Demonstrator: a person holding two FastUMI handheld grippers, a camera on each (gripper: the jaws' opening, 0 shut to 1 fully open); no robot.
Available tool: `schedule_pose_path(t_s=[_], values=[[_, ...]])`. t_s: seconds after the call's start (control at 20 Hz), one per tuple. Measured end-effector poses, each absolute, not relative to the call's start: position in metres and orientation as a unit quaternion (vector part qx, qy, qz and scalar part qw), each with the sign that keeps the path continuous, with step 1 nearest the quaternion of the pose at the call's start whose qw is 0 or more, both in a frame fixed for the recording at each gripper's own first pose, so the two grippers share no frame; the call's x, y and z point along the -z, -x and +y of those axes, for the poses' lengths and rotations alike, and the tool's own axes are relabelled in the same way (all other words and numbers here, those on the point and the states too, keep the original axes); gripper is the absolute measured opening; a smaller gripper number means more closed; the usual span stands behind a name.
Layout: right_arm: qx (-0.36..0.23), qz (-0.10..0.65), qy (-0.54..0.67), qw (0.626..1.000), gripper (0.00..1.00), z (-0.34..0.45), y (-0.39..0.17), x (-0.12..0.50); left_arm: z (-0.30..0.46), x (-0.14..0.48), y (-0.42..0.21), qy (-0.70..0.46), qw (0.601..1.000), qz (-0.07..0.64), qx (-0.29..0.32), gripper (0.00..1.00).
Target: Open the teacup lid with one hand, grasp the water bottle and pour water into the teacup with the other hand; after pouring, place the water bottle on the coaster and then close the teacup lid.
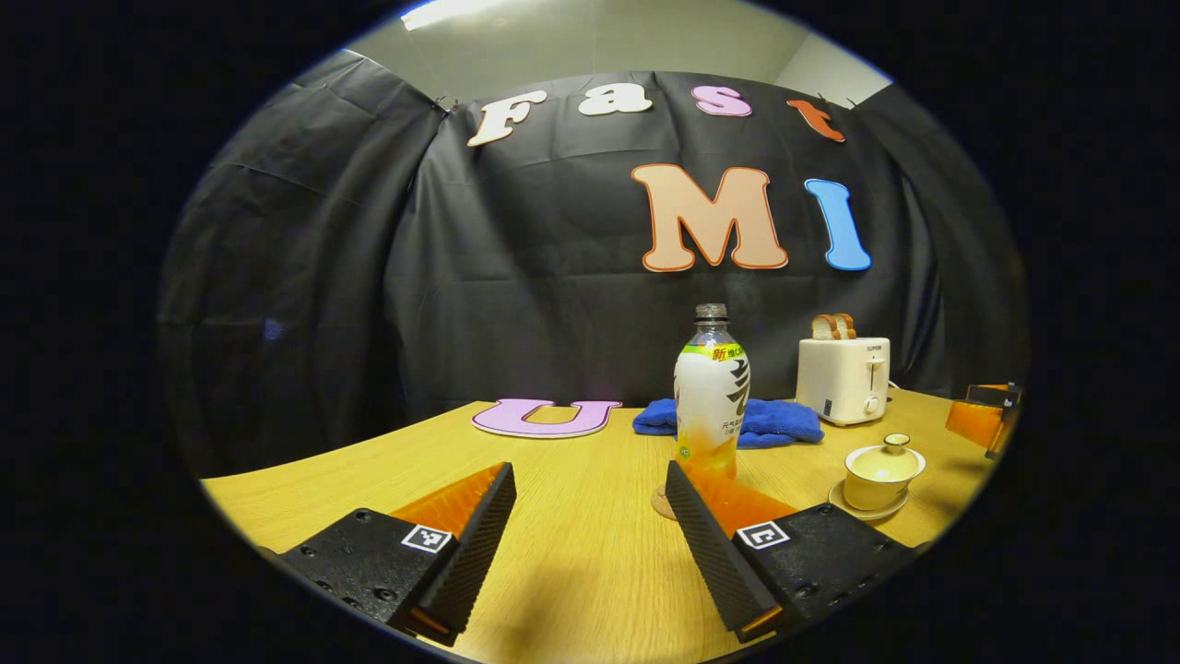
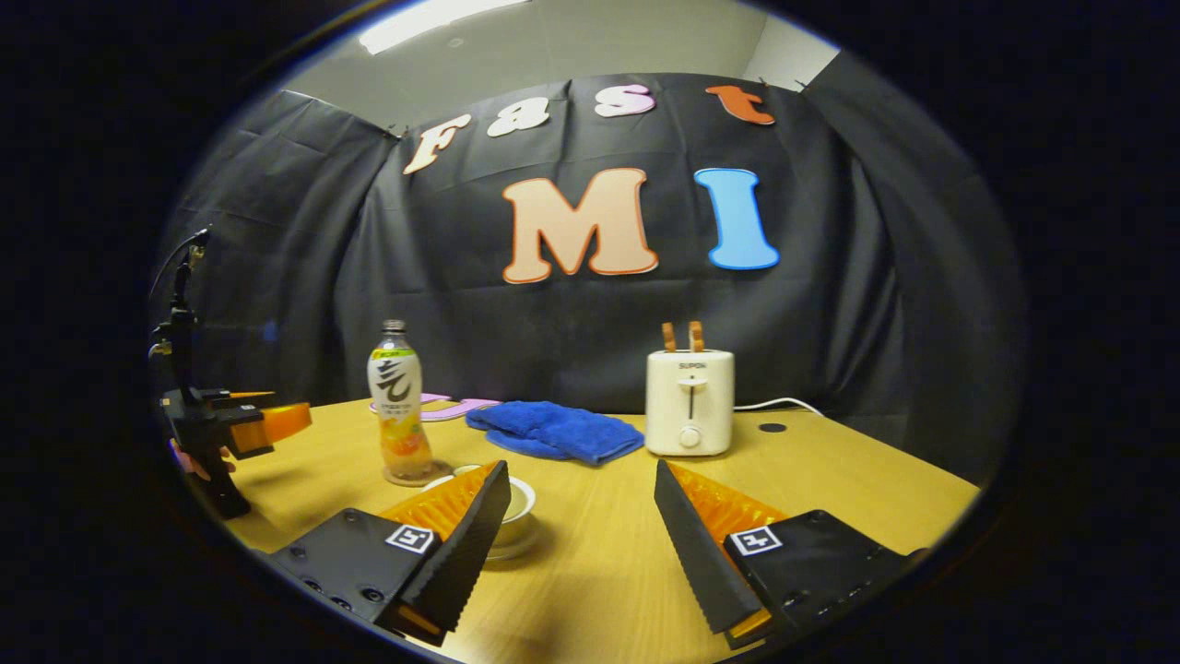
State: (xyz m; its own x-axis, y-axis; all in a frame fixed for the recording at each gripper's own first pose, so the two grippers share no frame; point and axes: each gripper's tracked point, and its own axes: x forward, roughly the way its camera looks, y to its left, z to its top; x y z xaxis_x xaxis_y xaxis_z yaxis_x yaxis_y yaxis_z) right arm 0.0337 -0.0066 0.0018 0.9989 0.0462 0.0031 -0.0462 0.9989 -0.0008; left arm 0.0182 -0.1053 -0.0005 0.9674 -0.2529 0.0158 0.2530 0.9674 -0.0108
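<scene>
Wooden table (image 1: 572, 535): slick bottle (image 1: 712, 392) on coaster (image 2: 412, 477) left of fragile lidded teacup (image 1: 883, 472); grip lid knob (image 1: 896, 441), bottle mid-body. Both grippers, left gripper (image 1: 590, 544) & right gripper (image 2: 581, 544), wide open, holding 0.

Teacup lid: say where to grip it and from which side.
Grip the small knob on top of the teacup lid, coming straight down from above. The lid sits flat on the teacup; the knob is its only raised part narrow enough for the tongs.

Light wood-grain tabletop (image 1: 572, 553), smooth and matt — clear glossy plastic water bottle (image 1: 711, 397), glazed ceramic teacup (image 1: 883, 475), fluffy blue towel (image 2: 553, 431).
</scene>
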Motion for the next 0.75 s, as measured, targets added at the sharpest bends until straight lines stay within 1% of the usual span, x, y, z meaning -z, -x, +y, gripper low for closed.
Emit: schedule_pose_path(t_s=[0.05, 0.1, 0.15, 0.2, 0.25, 0.3, 0.45, 0.5, 0.55, 0.6, 0.65, 0.7, 0.75], values=[[-0.002, -0.003, 0.001, 1.0, 0.95, -0.018, -0.033, -0.003, -0.105, 0.0, -0.019, 0.006, 0.992, -0.007, 0.126, 0.96], [0.014, -0.003, 0.002, 1.0, 0.95, -0.027, -0.031, -0.003, -0.104, 0.001, -0.018, 0.006, 0.992, -0.007, 0.125, 0.96], [0.026, -0.004, 0.002, 1.0, 0.99, -0.034, -0.029, -0.004, -0.104, 0.001, -0.018, 0.006, 0.992, -0.007, 0.124, 0.96], [0.034, -0.005, 0.003, 0.999, 0.99, -0.04, -0.027, -0.005, -0.103, 0.001, -0.018, 0.006, 0.992, -0.007, 0.124, 0.96], [0.038, -0.005, 0.002, 0.999, 0.94, -0.044, -0.027, -0.004, -0.103, 0.001, -0.018, 0.006, 0.992, -0.007, 0.123, 0.96], [0.039, -0.005, 0.002, 0.999, 0.99, -0.046, -0.026, -0.004, -0.102, 0.0, -0.018, 0.006, 0.993, -0.007, 0.121, 0.95], [0.041, -0.005, 0.003, 0.999, 0.99, -0.049, -0.025, -0.004, -0.102, 0.001, -0.019, 0.006, 0.993, -0.007, 0.119, 0.96], [0.041, -0.005, 0.003, 0.999, 0.94, -0.049, -0.025, -0.004, -0.102, 0.001, -0.019, 0.006, 0.993, -0.007, 0.119, 0.96], [0.04, -0.005, 0.003, 0.999, 0.94, -0.049, -0.025, -0.004, -0.102, 0.001, -0.018, 0.006, 0.993, -0.008, 0.119, 0.96], [0.04, -0.005, 0.003, 0.999, 1.0, -0.048, -0.025, -0.004, -0.102, 0.001, -0.018, 0.006, 0.993, -0.008, 0.119, 0.96], [0.04, -0.005, 0.003, 0.999, 0.94, -0.049, -0.025, -0.004, -0.102, 0.001, -0.018, 0.006, 0.993, -0.008, 0.119, 0.96], [0.04, -0.005, 0.003, 0.999, 0.99, -0.049, -0.025, -0.004, -0.102, 0.001, -0.018, 0.006, 0.993, -0.008, 0.119, 0.96], [0.04, -0.005, 0.003, 0.999, 0.99, -0.049, -0.025, -0.004, -0.102, 0.001, -0.018, 0.006, 0.993, -0.007, 0.119, 0.96]])
